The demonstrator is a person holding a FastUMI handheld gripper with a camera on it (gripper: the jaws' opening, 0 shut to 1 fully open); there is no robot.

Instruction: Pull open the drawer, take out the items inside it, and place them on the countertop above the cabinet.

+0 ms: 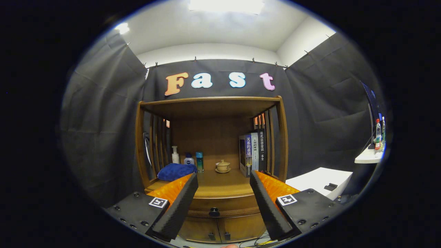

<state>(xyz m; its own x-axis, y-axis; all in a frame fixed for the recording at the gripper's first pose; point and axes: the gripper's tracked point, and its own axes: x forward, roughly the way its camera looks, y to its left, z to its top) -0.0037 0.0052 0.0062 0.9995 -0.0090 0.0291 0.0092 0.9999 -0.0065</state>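
My gripper spread wide, holding nothing, well back from the cabinet; drawer closed beneath the countertop, contents hidden; its knob sits low between my fingers. Risks: fingers slip off so small a knob; blue cloth, books and cup crowd the countertop, inviting knocks.
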